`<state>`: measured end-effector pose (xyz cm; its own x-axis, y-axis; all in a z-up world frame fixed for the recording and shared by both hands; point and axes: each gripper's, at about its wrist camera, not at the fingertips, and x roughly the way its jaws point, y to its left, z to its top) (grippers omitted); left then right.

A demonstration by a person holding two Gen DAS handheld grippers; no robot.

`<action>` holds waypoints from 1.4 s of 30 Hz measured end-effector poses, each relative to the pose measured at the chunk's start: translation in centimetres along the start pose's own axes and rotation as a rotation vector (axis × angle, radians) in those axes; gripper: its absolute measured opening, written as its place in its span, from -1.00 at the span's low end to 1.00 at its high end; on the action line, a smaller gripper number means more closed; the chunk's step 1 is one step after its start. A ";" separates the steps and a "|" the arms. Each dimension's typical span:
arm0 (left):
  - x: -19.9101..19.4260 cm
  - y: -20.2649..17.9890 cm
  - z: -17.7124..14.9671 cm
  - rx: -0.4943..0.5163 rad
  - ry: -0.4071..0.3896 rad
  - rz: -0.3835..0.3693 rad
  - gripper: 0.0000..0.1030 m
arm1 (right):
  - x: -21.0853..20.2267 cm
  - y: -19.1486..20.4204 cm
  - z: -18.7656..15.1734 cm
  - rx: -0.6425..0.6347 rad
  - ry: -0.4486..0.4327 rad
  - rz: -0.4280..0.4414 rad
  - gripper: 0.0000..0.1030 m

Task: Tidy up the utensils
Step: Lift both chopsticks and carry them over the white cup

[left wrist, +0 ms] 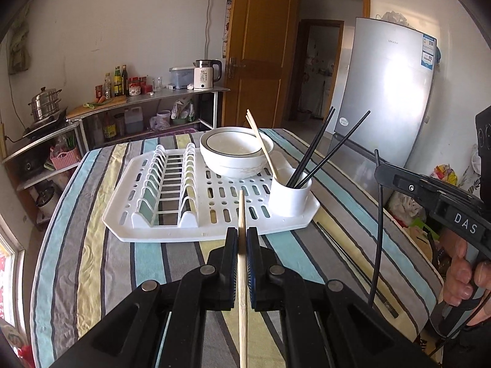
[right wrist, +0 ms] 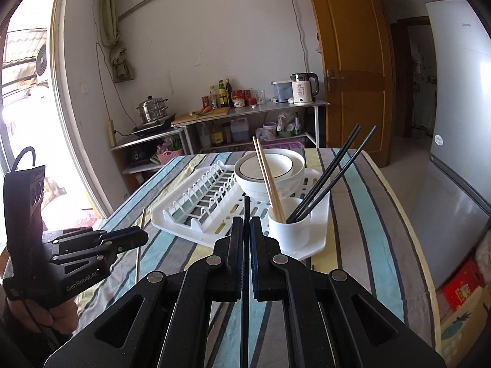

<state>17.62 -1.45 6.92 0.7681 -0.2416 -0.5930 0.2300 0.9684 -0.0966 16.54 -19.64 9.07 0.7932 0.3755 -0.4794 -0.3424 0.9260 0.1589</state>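
Note:
My left gripper [left wrist: 241, 233] is shut on a wooden chopstick [left wrist: 241, 211] that points ahead at the white drying rack [left wrist: 172, 228]. My right gripper [right wrist: 246, 224] is shut on a black chopstick [right wrist: 246, 208], also aimed at the rack [right wrist: 184, 230]. A white utensil cup [left wrist: 290, 196] at the rack's right front corner holds two black chopsticks [left wrist: 330, 150] and two wooden ones [left wrist: 260, 141]. The cup [right wrist: 290, 230] shows in the right wrist view too. Each gripper appears in the other's view: the right [left wrist: 379, 168], the left [right wrist: 141, 236].
Two stacked white bowls [left wrist: 234, 153] sit on the rack behind the cup. The rack lies on a striped tablecloth [left wrist: 92, 245]. A black chopstick [left wrist: 337, 245] lies on the cloth right of the rack. A fridge [left wrist: 389, 92] stands to the right, shelves with kitchenware behind.

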 end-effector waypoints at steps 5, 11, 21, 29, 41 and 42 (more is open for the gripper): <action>-1.5 -0.5 0.1 0.010 -0.027 -0.009 -0.90 | -2.2 -0.2 0.1 0.007 -0.047 -0.013 -0.92; -2.6 -1.0 0.4 0.013 -0.050 -0.022 -0.90 | -3.8 -0.4 0.2 0.009 -0.076 -0.027 -0.92; -3.9 -1.0 1.1 -0.003 -0.085 -0.059 -0.90 | -5.0 -0.4 0.5 0.002 -0.108 -0.037 -0.92; -2.7 -0.8 1.8 -0.017 -0.063 -0.083 -0.90 | -5.6 -0.3 0.9 -0.004 -0.120 -0.043 -0.92; 0.0 -1.6 4.2 -0.016 -0.029 -0.129 -0.90 | -5.1 -0.5 2.1 -0.014 -0.129 -0.056 -0.92; 0.1 -1.8 4.5 -0.011 -0.030 -0.134 -0.90 | -5.1 -0.6 2.3 -0.015 -0.132 -0.057 -0.92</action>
<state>19.97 -3.49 10.66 0.7487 -0.3703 -0.5499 0.3250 0.9280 -0.1824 13.81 -22.00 13.41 0.8704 0.3253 -0.3695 -0.3019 0.9456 0.1213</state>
